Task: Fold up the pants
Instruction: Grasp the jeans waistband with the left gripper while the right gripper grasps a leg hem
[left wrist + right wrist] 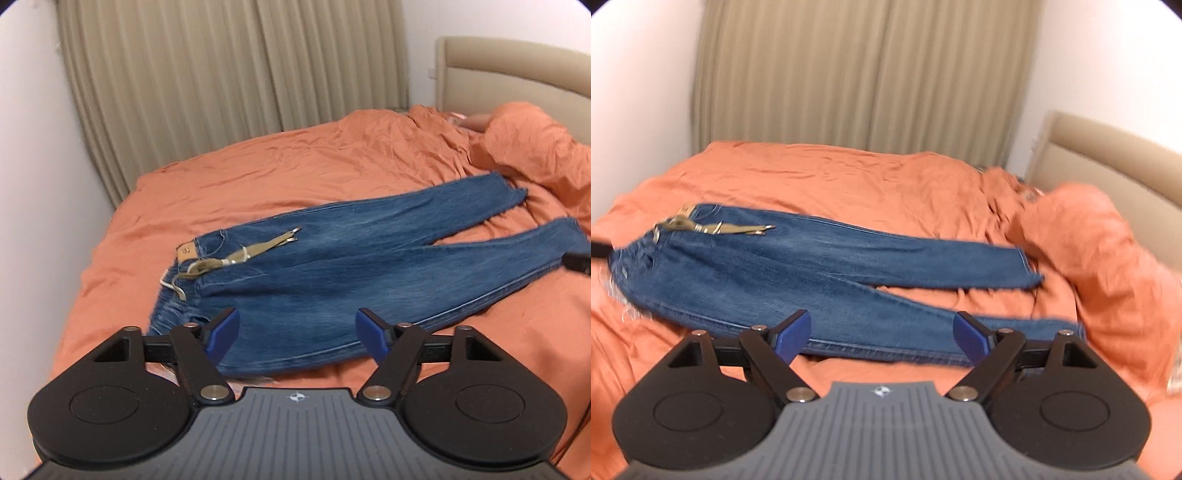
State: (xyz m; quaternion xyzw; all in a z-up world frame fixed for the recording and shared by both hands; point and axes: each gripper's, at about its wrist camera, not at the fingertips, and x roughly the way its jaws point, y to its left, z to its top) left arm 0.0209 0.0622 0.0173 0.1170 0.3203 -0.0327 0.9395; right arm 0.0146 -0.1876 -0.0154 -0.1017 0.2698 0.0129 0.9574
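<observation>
Orange bed [332,155] carries jeans [332,266] just ahead of both tools; left tool [297,334] and right tool [882,338] are spread, pinching nothing

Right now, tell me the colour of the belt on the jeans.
Khaki tan belt, clearest in the left wrist view.
</observation>
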